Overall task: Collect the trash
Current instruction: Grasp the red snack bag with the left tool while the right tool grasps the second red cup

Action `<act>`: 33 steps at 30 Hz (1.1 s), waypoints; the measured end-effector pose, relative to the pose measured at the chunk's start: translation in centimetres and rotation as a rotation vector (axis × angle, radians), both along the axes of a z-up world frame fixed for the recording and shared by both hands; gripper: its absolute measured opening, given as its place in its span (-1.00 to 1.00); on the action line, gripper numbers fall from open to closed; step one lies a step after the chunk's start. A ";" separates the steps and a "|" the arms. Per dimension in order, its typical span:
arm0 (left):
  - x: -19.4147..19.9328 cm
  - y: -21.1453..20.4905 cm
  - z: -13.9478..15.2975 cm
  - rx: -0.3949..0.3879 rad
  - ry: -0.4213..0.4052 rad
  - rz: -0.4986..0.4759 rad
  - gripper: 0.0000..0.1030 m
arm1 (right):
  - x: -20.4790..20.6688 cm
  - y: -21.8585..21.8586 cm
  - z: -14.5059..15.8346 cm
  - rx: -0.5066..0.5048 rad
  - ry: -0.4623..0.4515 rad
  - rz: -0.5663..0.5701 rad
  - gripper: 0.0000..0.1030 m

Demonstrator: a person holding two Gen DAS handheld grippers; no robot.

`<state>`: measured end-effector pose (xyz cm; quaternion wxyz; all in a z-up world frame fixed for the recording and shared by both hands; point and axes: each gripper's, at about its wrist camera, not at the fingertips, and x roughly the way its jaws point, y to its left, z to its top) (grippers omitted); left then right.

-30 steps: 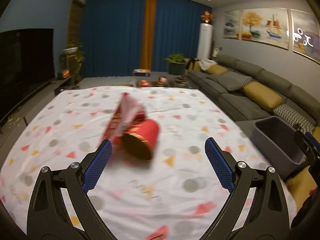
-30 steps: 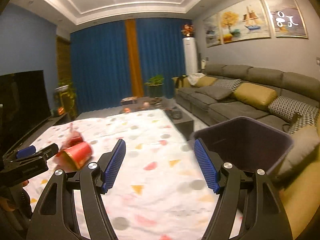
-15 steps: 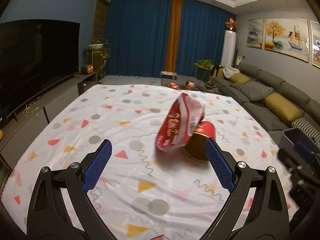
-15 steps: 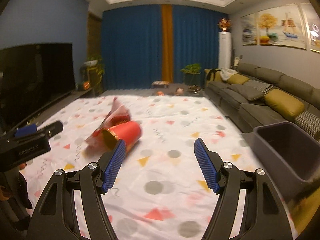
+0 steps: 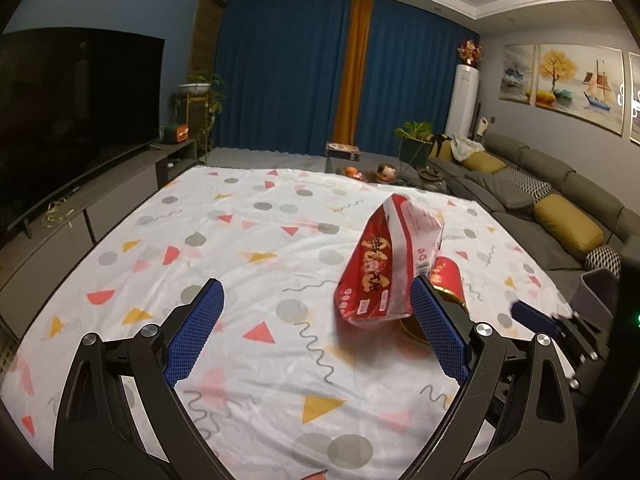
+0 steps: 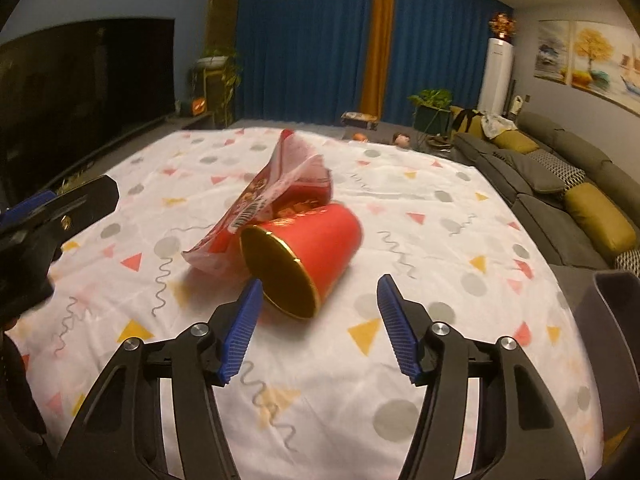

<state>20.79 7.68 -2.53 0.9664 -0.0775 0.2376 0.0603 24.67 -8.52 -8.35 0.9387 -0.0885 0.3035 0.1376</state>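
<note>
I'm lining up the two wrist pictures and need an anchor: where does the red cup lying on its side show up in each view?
Left wrist view: the red cup sits right of centre, mostly hidden behind the red snack bag and the right finger of the left tool.
Right wrist view: centre, gold mouth toward the camera, just ahead of the right tool.
Shared landmark: the orange curtain strip.

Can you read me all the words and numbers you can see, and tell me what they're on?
Nothing reads clearly enough to quote.
Red snack bag: big gold characters and small white print, too blurred to read.
Red paper cup: faint gold marks, unreadable.
Framed picture on the wall: large white characters, cut off at the edge.
</note>
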 end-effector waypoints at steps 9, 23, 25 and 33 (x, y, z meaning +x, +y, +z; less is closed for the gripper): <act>0.5 0.0 -0.8 -0.018 0.014 -0.051 0.79 | 2.5 1.8 -1.4 -0.074 0.045 0.005 -0.55; 1.7 -2.9 -1.7 0.014 0.060 -0.126 0.79 | 1.5 -3.9 -0.6 0.016 0.009 -0.075 -0.93; 2.4 -3.5 -2.1 0.021 0.078 -0.139 0.79 | 1.1 -4.7 -0.4 0.030 0.000 -0.089 -0.93; 5.2 -5.1 -3.6 0.031 0.147 -0.166 0.79 | -0.4 -8.3 0.3 0.099 -0.014 -0.130 -0.93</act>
